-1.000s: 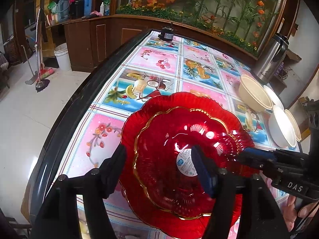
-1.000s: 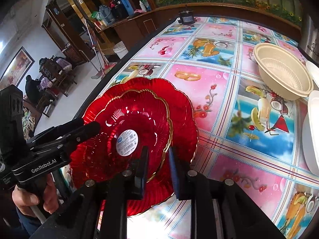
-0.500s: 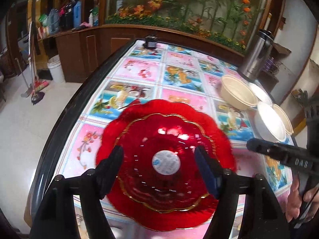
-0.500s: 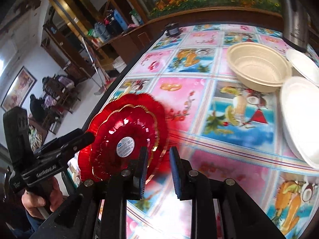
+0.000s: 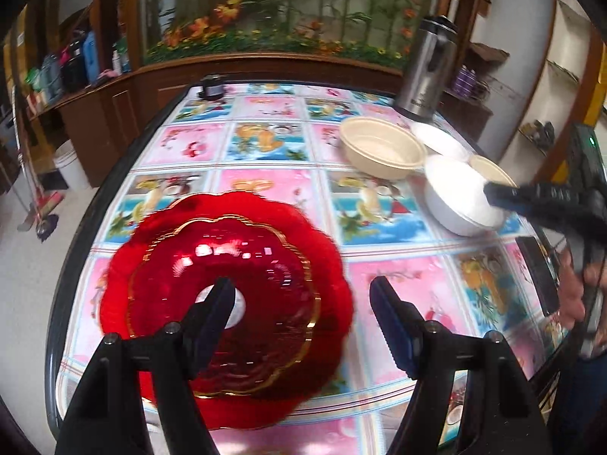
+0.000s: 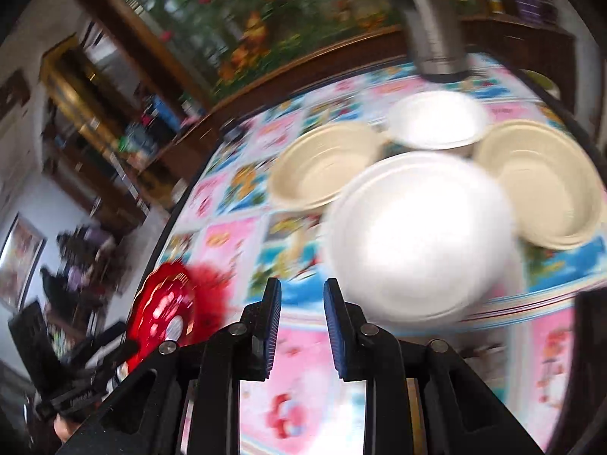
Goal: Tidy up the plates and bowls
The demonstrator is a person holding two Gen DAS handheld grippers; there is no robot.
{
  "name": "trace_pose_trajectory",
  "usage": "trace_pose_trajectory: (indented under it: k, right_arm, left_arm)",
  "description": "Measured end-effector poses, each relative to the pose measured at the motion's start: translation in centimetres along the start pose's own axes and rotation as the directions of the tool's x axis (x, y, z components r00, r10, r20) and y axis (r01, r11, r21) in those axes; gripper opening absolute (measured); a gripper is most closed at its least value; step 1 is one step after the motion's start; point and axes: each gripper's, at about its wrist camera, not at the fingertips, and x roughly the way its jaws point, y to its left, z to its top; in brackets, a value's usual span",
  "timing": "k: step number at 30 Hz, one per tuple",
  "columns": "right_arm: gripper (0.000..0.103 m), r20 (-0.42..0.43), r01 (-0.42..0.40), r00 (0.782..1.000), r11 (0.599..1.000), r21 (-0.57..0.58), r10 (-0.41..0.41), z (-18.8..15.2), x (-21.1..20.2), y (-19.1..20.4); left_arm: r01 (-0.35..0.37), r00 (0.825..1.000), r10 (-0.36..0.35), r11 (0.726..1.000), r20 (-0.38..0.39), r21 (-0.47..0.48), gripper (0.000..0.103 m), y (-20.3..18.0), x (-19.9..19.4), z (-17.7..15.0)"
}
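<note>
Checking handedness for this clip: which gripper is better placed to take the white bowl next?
Right. The right gripper faces the white bowl closely, jaws apart and empty; the left gripper hangs over the red plates.

The right gripper [image 6: 302, 318] has swung away from the red plates [image 5: 227, 303] and now points at the white bowl [image 6: 417, 235], its jaws slightly wider. The left gripper [image 5: 301, 303] has drawn back and shifted right, so the plates sit lower left.
</note>
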Motion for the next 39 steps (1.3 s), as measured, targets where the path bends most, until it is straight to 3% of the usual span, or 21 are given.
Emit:
trace_pose_trajectory:
  k: [6,13,16,19,23,27,33,36,38,39]
  right_arm:
    - [0.027,-0.01,0.005,1.0,1.0,-0.019,-0.005,3.3,0.8,0.4]
    - [0.027,-0.1,0.017,0.995,0.995,-0.097,-0.027,7.1,7.4,4.4]
    - [0.027,-0.107,0.013,0.994,0.997,-0.071,-0.021,7.6,8.9,4.7]
    - [0.027,-0.101,0.002,0.995,0.998,-0.064,-0.009,7.3,8.2,3.8]
    - [0.027,-0.1,0.085,0.991,0.994,-0.065,-0.091,5.7,6.2,0.9]
    - [0.027,-0.153,0.094,0.983,0.995,-0.044,-0.1,3.6,5.0,-1.2]
    - [0.029,-0.262,0.001,0.964,0.991,-0.132,-0.036,-1.2,3.9,0.7]
    - [0.03,-0.307,-0.128,0.949,0.978,-0.162,0.073,-3.9,1.7,2.7]
    - [0.031,-0.283,-0.204,0.947,0.966,-0.162,0.153,-4.6,-0.5,3.3]
    - [0.031,-0.259,-0.205,0.953,0.965,-0.162,0.159,-4.3,-1.3,3.3]
  left_arm:
    - [0.026,1.0,-0.026,0.998,-0.012,0.048,0.073,-2.4,0.6,0.0]
    - [0.032,0.999,-0.03,0.997,-0.028,0.064,0.073,-2.9,0.8,-0.5]
    - [0.033,0.999,-0.032,0.998,-0.028,0.055,0.073,-2.2,0.6,-0.7]
    - [0.035,0.999,-0.033,0.998,-0.028,0.046,0.073,-1.5,0.6,-0.8]
    - [0.057,0.998,-0.056,0.998,-0.022,0.036,0.073,-1.2,0.7,-0.6]
    - [0.083,0.996,-0.082,0.996,-0.03,0.042,0.073,-1.9,1.2,-0.7]
    - [0.083,0.996,-0.081,0.995,-0.036,0.051,0.073,-2.5,0.9,-1.1]
    - [0.08,0.996,-0.078,0.996,-0.032,0.05,0.073,-2.6,0.7,-1.1]
    - [0.081,0.996,-0.079,0.995,-0.034,0.05,0.073,-2.7,0.8,-1.0]
    - [0.082,0.996,-0.08,0.995,-0.035,0.05,0.073,-2.8,0.8,-1.0]
